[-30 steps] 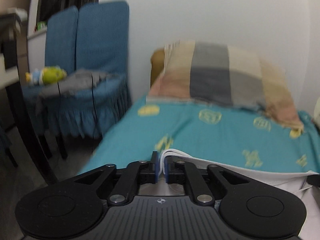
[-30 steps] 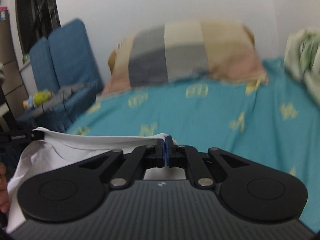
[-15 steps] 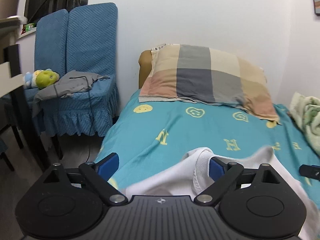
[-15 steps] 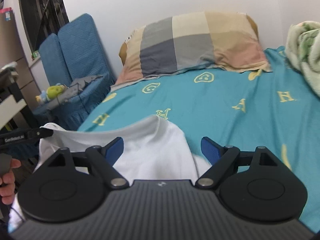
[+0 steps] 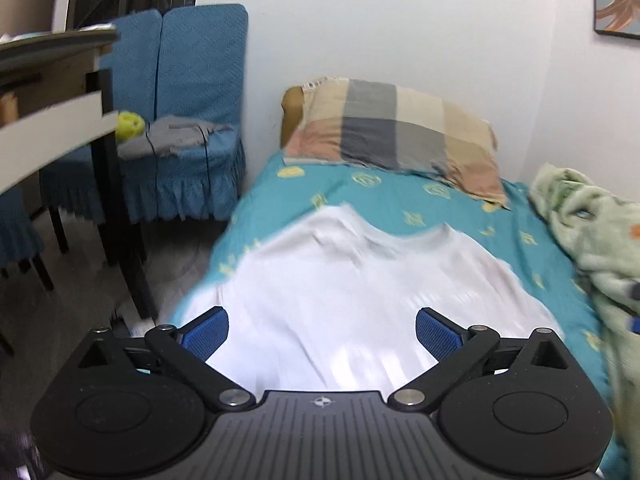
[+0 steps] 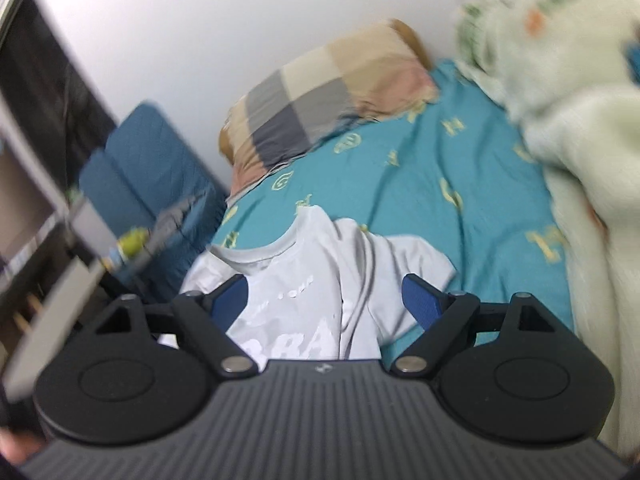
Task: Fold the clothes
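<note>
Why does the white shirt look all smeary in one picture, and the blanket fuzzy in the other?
Left wrist view: the white shirt is streaked by motion blur, while the pillow stays fairly sharp. Right wrist view: the shirt's neckline and lettering read clearly, but the green blanket and desk edge smear. Fisheye lenses bend both pictures' edges.

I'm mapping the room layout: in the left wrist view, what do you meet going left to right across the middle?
Table → blue chair → checked pillow → green blanket.
</note>
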Tool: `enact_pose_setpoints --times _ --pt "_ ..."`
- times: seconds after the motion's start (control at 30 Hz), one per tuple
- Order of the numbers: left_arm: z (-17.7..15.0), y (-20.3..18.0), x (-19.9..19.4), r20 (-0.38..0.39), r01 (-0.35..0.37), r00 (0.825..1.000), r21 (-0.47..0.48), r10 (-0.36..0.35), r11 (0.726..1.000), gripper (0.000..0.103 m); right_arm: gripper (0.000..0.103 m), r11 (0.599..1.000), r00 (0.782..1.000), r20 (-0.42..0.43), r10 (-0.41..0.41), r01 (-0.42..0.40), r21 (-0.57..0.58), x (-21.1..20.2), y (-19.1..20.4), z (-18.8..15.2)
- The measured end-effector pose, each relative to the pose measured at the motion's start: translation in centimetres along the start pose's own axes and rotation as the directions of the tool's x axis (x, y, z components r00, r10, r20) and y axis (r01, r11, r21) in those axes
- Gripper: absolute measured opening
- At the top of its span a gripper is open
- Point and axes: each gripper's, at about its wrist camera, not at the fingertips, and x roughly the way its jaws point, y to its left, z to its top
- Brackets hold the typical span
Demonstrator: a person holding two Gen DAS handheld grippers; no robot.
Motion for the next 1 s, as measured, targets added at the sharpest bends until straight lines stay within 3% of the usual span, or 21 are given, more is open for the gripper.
enact_pose_setpoints --times 0.07,0.23,0.27,0.3,0.4,0.53,0.63,0.67,0.7,0.83,1.0 --pt "-2.0 -0.7 -3.0 -0.025 0.012 1.0 -0.025 -0.013 1.0 0.101 0.07 0.997 1.0 -0.02 0.001 0.001 0.081 0.7 -2.0 -0.2" --pt "-6.4 -1.7 -9.1 -0.022 0.029 0.999 -0.098 -0.031 0.995 0.101 0.068 0.957 0.995 -0.094 0.023 0.006 0.292 5.0 -7.2 -2.0" --pt "-7.3 -1.9 -9.8 -0.021 0.023 0.999 -0.108 -0.025 0.994 0.101 0.062 0.952 0.995 -0.097 0.019 0.012 0.306 5.9 -7.8 -2.3" --pt "-8.0 -2.1 -10.0 -0.026 0.014 1.0 -0.115 -0.017 0.993 0.101 0.048 0.949 0.995 -0.099 0.015 0.017 0.314 6.7 -8.2 -2.5" --pt "-9.3 -2.3 -9.0 -0.058 -0.013 0.998 -0.136 0.005 0.991 0.101 0.039 0.962 0.996 -0.094 0.003 0.023 0.273 9.1 -8.8 -2.4" --pt "-9.9 -1.7 -5.7 -0.118 -0.047 0.993 -0.177 0.026 0.983 0.1 0.038 0.98 0.994 -0.106 -0.038 0.058 0.19 12.4 -9.5 -2.2" --pt "-9.8 -1.5 -4.2 -0.14 -0.057 0.99 -0.194 0.03 0.979 0.1 0.016 0.98 0.995 -0.088 -0.037 0.053 0.193 14.0 -10.3 -2.6" --pt "-9.7 -1.4 -4.0 -0.141 -0.055 0.99 -0.199 0.027 0.978 0.1 0.003 0.981 0.996 -0.085 -0.029 0.045 0.189 14.3 -10.2 -2.5" --pt "-9.7 -1.3 -3.9 -0.14 -0.053 0.99 -0.203 0.025 0.978 0.1 0.003 0.982 0.996 -0.082 -0.021 0.036 0.185 14.6 -10.0 -2.4" --pt "-9.5 -1.0 -3.9 -0.133 -0.043 0.991 -0.231 0.012 0.972 0.1 0.003 0.993 0.997 0.072 -0.027 0.019 0.114 13.2 -8.0 0.5" --pt "-9.2 -0.8 -3.7 -0.112 -0.038 0.994 -0.237 0.012 0.971 0.1 0.003 0.992 0.967 0.226 -0.116 0.123 -0.017 11.3 -6.4 5.0"
